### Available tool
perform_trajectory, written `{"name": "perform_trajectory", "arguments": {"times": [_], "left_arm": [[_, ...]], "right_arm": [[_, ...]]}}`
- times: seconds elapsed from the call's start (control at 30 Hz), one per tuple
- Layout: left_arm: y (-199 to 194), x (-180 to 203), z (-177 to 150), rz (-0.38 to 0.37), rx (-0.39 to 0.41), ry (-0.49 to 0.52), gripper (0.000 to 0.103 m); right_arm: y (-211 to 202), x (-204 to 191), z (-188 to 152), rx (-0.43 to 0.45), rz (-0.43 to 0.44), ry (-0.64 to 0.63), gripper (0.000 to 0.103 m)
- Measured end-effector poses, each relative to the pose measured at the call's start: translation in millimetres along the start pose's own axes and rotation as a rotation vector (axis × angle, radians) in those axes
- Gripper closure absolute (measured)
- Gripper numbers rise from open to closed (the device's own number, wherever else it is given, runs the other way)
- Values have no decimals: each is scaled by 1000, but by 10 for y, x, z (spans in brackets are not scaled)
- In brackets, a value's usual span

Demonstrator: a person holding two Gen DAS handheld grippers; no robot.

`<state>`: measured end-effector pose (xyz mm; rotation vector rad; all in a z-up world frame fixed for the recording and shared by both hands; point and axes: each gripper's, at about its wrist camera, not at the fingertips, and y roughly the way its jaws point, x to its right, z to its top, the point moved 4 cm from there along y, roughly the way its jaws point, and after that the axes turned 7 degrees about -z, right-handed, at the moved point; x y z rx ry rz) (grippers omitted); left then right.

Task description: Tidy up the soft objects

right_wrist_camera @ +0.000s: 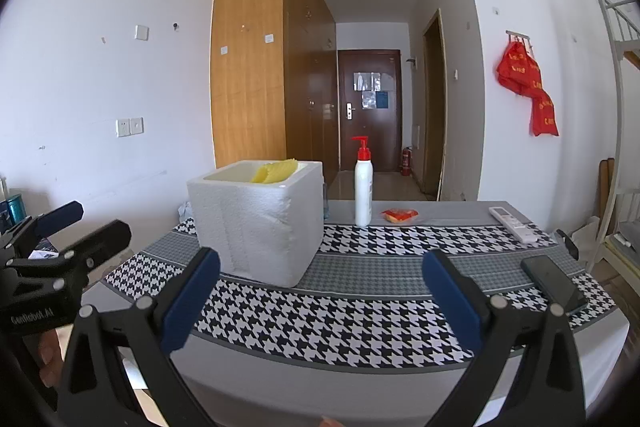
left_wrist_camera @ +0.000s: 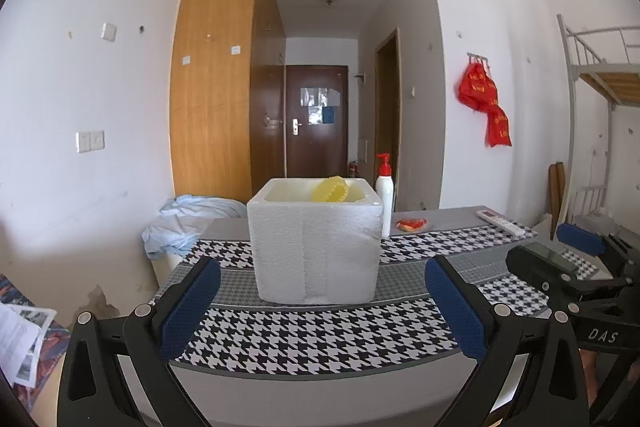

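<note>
The long table under its black-and-white houndstooth cloth [right_wrist_camera: 360, 323] carried a white square foam box [left_wrist_camera: 316, 247], standing upright near the front edge. Inside it, poking above the rim, sat a yellow ribbed soft foam sleeve [left_wrist_camera: 330, 190], tilted with its open end turned toward the left wrist camera; I judged that piece already put away. A small red-and-orange soft packet [right_wrist_camera: 400, 215] lay flat near the far edge beside a white pump bottle [right_wrist_camera: 363, 187], seemingly left to do. The left gripper [left_wrist_camera: 320, 307] and right gripper [right_wrist_camera: 320, 301] were both spread wide, empty.
</note>
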<state>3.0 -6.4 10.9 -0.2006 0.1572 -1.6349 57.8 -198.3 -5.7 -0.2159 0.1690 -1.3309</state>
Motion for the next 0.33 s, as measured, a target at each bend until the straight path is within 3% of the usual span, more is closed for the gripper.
{"name": "perform_trajectory", "arguments": {"times": [0.33], "left_arm": [[-12,12,12,-1,0,9,1]], "right_arm": [[0,2,-1,0,2,1,1]]}}
